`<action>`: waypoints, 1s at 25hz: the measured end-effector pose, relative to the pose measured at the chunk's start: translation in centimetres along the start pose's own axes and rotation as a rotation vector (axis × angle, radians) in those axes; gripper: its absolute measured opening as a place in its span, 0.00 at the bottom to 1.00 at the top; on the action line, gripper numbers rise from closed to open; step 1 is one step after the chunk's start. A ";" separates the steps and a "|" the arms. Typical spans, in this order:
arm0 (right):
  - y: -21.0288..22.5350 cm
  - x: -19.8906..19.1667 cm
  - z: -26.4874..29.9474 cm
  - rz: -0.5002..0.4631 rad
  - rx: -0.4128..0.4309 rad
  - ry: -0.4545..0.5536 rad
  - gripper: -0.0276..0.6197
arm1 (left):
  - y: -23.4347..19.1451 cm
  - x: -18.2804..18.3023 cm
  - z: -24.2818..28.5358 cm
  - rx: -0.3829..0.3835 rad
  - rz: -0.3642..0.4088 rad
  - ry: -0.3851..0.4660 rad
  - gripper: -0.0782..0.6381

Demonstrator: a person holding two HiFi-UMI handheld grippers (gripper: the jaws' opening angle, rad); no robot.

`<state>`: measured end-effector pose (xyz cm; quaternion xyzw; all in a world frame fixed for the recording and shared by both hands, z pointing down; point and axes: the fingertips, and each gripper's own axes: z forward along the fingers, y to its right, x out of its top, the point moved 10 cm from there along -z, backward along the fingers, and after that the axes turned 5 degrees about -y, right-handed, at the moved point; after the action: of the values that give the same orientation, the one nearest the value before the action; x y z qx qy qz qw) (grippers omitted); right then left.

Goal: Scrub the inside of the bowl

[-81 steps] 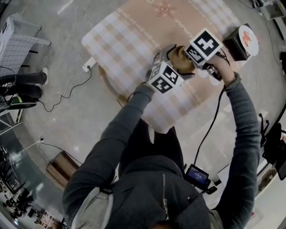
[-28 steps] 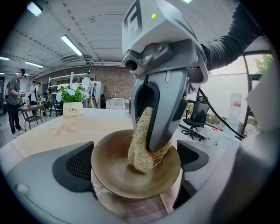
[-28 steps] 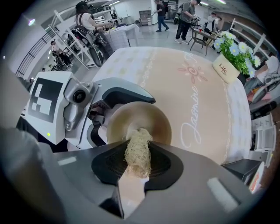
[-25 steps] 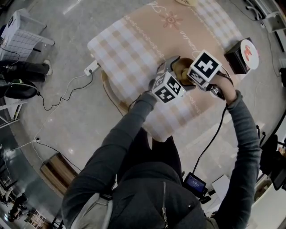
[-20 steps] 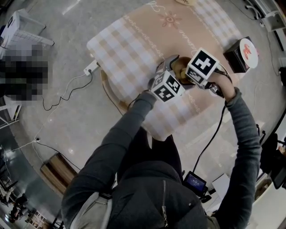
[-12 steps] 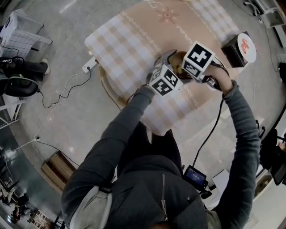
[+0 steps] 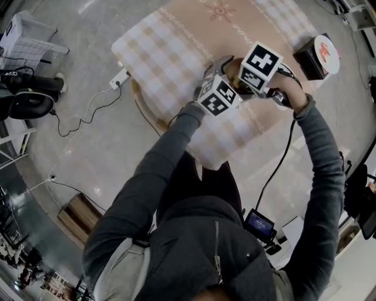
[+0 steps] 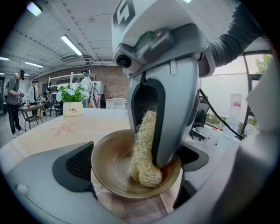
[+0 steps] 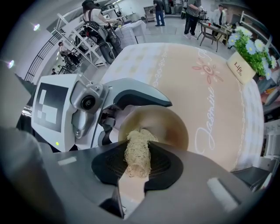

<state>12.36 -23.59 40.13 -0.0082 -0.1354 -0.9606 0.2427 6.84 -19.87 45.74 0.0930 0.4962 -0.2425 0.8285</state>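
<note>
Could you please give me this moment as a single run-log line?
phase: scrub | left tool: shut on bowl | right tool: shut on scrubber, pressed inside bowl

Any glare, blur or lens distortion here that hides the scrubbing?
Left gripper view: window blown out, edges bent by the lens, bowl and scrubber sharp. Right gripper view: dark corners, scrubber clear. Head view: marker cubes hide most of the bowl.

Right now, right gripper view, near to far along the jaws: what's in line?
In order: right gripper shut on the loofah scrubber → bowl → flower planter → people at the back.
</note>
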 end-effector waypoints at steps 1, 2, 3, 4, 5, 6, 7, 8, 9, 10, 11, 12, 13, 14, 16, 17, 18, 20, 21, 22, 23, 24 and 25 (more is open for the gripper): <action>0.0 0.0 0.0 0.001 0.004 0.002 0.18 | 0.0 0.0 0.0 0.000 0.000 -0.001 0.93; 0.0 0.0 0.0 0.004 0.008 0.005 0.18 | 0.0 0.0 0.0 0.000 0.000 -0.001 0.93; 0.0 0.0 0.0 0.006 0.013 0.008 0.18 | 0.0 0.0 0.0 0.000 0.000 -0.001 0.93; 0.0 0.0 0.0 0.008 0.017 0.012 0.18 | 0.0 0.0 0.0 0.000 0.000 -0.001 0.93; 0.0 0.1 0.1 0.010 0.020 0.016 0.18 | 0.0 0.0 0.0 0.000 0.001 -0.001 0.93; 0.0 0.1 0.1 0.009 0.020 0.020 0.18 | 0.0 0.0 0.0 -0.001 0.001 -0.001 0.93; -0.1 0.2 0.1 0.008 0.020 0.024 0.18 | 0.0 0.0 0.0 -0.001 0.001 -0.002 0.93; -0.1 0.3 0.1 0.006 0.018 0.029 0.18 | 0.0 0.0 0.0 -0.001 0.000 -0.002 0.93; -0.2 0.4 0.1 0.004 0.017 0.033 0.18 | 0.0 0.0 0.0 -0.001 0.000 -0.003 0.93; -0.3 0.4 0.1 0.002 0.016 0.038 0.18 | 0.0 0.0 0.0 -0.001 0.000 -0.003 0.93; -0.3 0.5 0.1 0.002 0.016 0.043 0.18 | 0.1 0.0 0.0 0.000 0.000 -0.003 0.93; -0.4 0.6 0.1 0.002 0.016 0.048 0.18 | 0.1 -0.1 0.0 0.000 0.001 -0.003 0.93; -0.4 0.6 0.2 0.003 0.016 0.053 0.18 | 0.1 -0.1 0.0 0.001 0.001 -0.003 0.93; -0.4 0.7 0.2 0.004 0.016 0.058 0.18 | 0.0 -0.1 0.0 0.001 0.002 -0.003 0.93; -0.4 0.8 0.2 0.008 0.016 0.064 0.18 | 0.0 -0.1 0.0 0.002 0.003 -0.002 0.93; -0.3 0.8 0.2 0.011 0.016 0.067 0.18 | 0.0 -0.1 0.0 0.001 0.003 -0.002 0.93; -0.3 0.9 0.2 0.014 0.016 0.070 0.18 | 0.0 -0.1 0.0 0.001 0.003 -0.002 0.93; -0.3 1.0 0.2 0.020 0.017 0.080 0.18 | 0.1 -0.1 0.0 0.002 0.004 -0.002 0.93; -0.2 1.1 0.1 0.024 0.017 0.085 0.18 | 0.0 -0.1 0.0 0.003 0.004 -0.001 0.93; -0.2 1.2 0.1 0.029 0.018 0.091 0.18 | 0.1 -0.1 0.0 0.003 0.004 -0.001 0.93; -0.1 1.2 0.1 0.035 0.019 0.096 0.18 | 0.1 -0.1 0.0 0.003 0.004 -0.001 0.93; 0.0 1.3 0.1 0.041 0.020 0.101 0.18 | 0.1 -0.1 0.0 0.003 0.004 -0.001 0.93; 0.1 1.4 0.1 0.047 0.019 0.106 0.18 | 0.1 0.0 0.0 0.003 0.005 -0.002 0.93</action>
<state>11.19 -24.32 40.33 0.0416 -0.1315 -0.9524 0.2721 6.85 -19.80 45.76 0.0954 0.4948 -0.2415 0.8293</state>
